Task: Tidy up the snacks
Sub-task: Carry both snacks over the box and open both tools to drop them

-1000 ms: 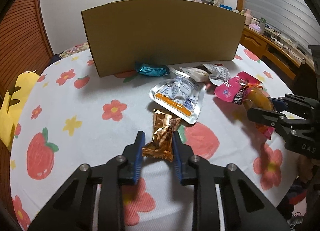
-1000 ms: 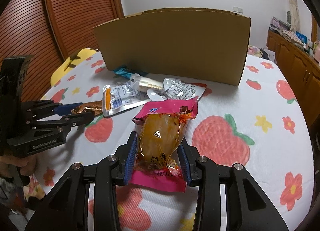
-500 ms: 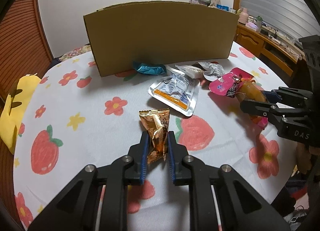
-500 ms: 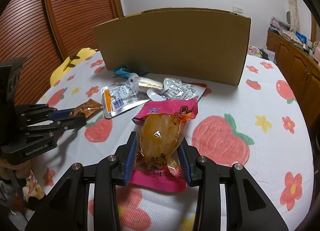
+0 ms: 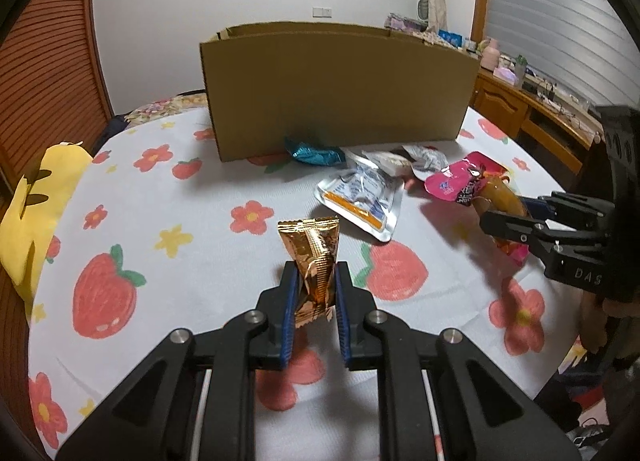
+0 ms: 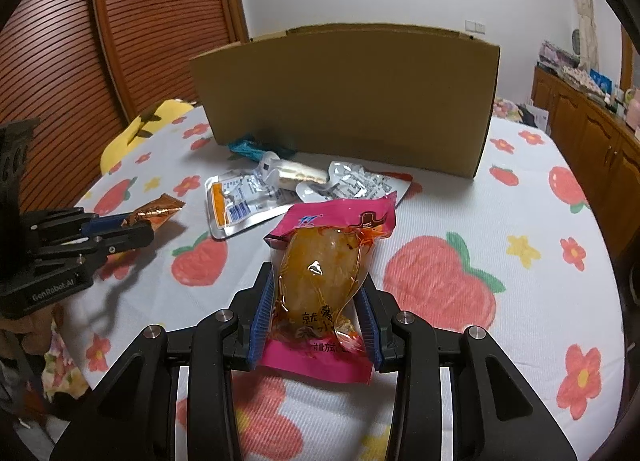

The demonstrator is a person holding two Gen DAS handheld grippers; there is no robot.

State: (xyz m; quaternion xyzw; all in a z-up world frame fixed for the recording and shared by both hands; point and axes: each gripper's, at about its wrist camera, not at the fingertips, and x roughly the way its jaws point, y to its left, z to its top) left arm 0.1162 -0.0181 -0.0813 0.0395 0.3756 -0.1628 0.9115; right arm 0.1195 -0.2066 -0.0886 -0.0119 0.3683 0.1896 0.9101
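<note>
Gold-foil, oblong snack wrapper (image 5: 313,261) sits clamped between the pads of the left gripper (image 5: 314,293), its long axis running up the frame toward the tall brown cardboard box (image 5: 340,89) in the upper centre. Right gripper (image 6: 316,313) is closed on a pink-edged clear pouch holding an orange snack (image 6: 324,265), likewise pointing at the box (image 6: 348,97). Judgement: both loads lie short of the box, whose opening is not visible; each needs carrying over the near wall.

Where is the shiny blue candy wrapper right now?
The blue wrapper lies on the tablecloth right against the front of the cardboard box, near its left end in both wrist views, just left of the silver packets.
</note>
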